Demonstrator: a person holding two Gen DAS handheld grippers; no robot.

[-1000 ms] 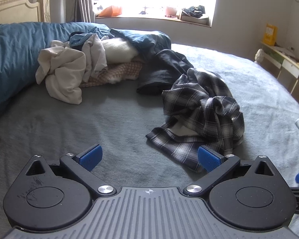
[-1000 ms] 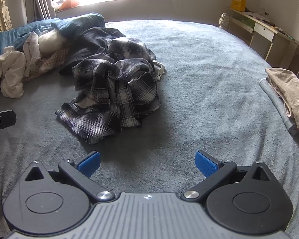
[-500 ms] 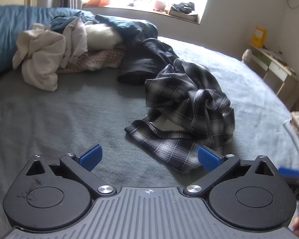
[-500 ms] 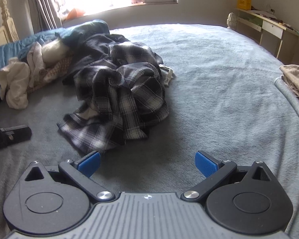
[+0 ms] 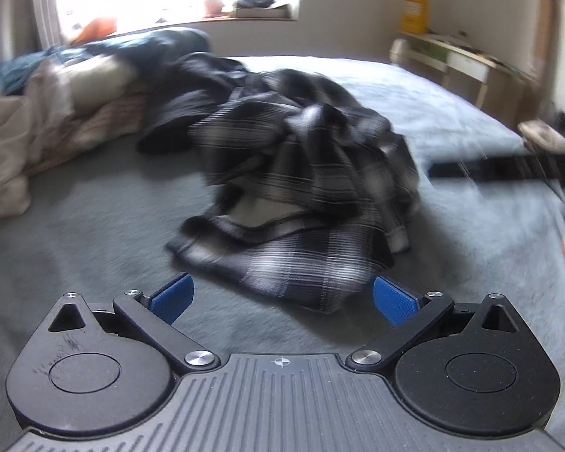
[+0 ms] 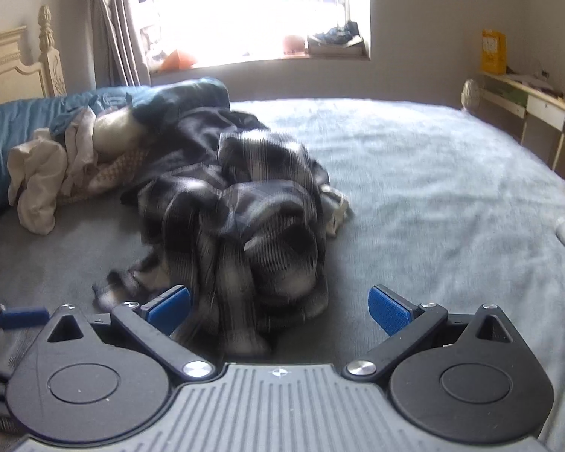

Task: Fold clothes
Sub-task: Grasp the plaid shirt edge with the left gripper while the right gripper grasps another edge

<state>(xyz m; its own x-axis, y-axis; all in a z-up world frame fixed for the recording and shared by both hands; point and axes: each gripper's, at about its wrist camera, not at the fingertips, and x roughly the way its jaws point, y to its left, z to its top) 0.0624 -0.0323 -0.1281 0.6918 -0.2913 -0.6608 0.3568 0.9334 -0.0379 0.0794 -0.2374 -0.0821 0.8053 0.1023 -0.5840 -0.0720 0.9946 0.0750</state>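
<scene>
A crumpled black-and-white plaid shirt (image 5: 305,192) lies on the grey bed cover (image 5: 94,248). In the left wrist view my left gripper (image 5: 282,299) is open, its blue pads level with the shirt's near hem, which lies just ahead between them. In the right wrist view the same plaid shirt (image 6: 252,226) bulks right in front of my right gripper (image 6: 278,305), which is open; a fold of the shirt reaches down between the pads. Both views are blurred by motion.
A pile of other clothes (image 6: 75,158) and a dark garment (image 6: 195,139) lie behind the shirt by a blue duvet (image 6: 19,124). Folded cloth (image 5: 545,137) rests at the bed's right edge. A desk (image 6: 527,101) stands by the wall. The other gripper (image 6: 3,335) shows at lower left.
Both grippers have moved forward and closer to the plaid shirt, which now fills more of each view. Both stay open. The left view has swung rightward.
</scene>
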